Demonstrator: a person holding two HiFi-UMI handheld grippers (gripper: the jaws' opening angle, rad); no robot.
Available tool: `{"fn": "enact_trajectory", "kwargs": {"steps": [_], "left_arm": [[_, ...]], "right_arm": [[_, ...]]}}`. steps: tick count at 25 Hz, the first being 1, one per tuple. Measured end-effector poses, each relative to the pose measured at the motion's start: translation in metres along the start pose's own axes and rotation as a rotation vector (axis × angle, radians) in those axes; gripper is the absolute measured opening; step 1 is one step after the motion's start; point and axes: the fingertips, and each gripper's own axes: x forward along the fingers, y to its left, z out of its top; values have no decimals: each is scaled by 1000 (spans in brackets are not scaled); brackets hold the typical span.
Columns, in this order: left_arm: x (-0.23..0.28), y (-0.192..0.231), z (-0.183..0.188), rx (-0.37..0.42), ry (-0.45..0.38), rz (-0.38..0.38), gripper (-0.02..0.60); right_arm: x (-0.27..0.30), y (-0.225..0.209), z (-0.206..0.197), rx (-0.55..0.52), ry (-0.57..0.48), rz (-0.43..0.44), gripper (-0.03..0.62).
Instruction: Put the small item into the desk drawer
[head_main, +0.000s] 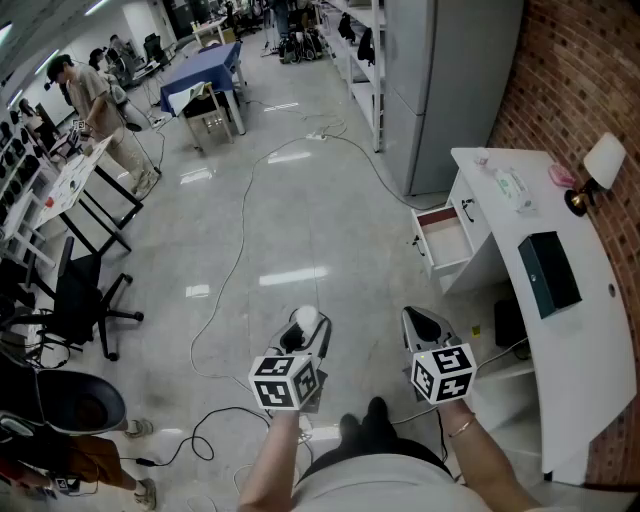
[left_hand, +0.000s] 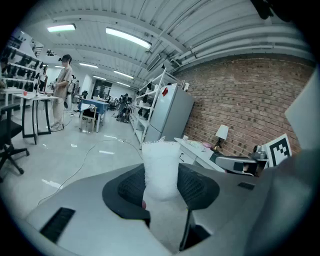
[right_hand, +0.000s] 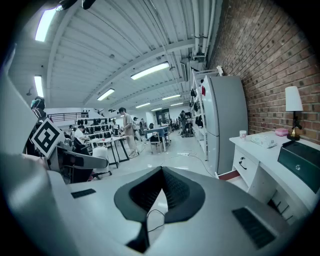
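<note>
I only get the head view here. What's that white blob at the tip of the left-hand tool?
Observer: The left gripper view shows it plainly: a small white item with a frayed top edge, standing upright, pinched between the fingers of the left gripper.
Visitor: And the other tool, is it carrying anything?
Observer: No. In the right gripper view, the right gripper has its fingers meeting at the tips, with nothing between them.

Open lab, worktables, shelving, brick wall
</note>
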Motion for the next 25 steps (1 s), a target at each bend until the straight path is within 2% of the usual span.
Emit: {"fn": "enact_trajectory", "kwargs": {"steps": [11, 25], "left_arm": [[34, -4, 16, -5, -14, 45, 195], [96, -27, 40, 43, -11, 48, 195]], "right_arm": [[17, -33, 19, 8, -32, 23, 8], [44, -105, 23, 39, -14, -20, 8]]}}
